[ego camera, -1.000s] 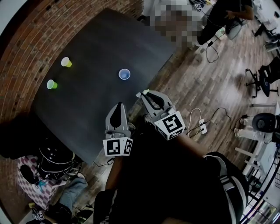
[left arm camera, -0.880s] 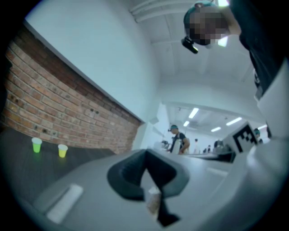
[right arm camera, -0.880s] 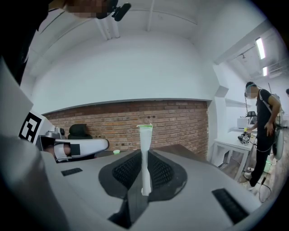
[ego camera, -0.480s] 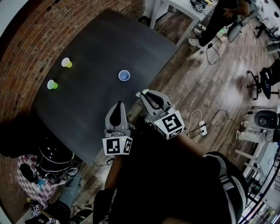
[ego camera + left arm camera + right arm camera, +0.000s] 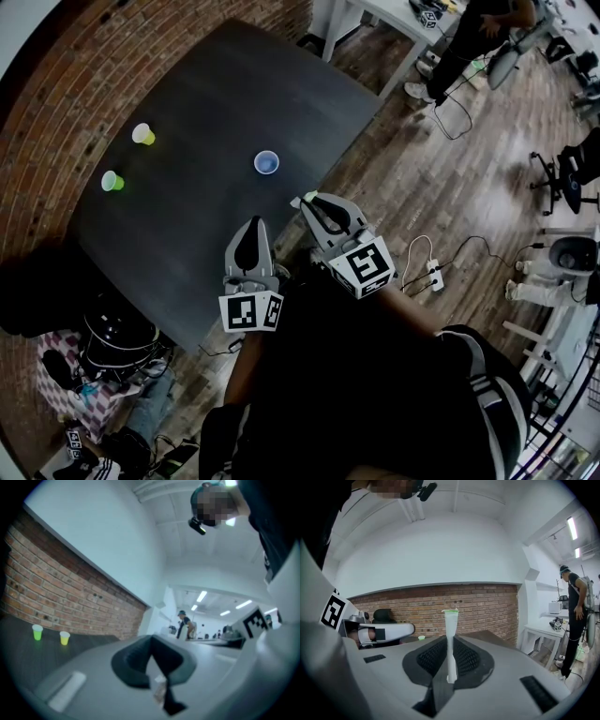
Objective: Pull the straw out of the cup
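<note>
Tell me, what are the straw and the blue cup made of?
The straw, pinched in the right gripper, looks like thin, milky see-through plastic with a green tip. The blue cup looks like smooth plastic with a pale rim, but from this far it could be paper.

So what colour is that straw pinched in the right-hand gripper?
The straw is white with a green tip, clearest in the right gripper view.

Grey hand-held grippers point(image 5: 252, 228), black-and-white marker cubes point(image 5: 251, 312)
</note>
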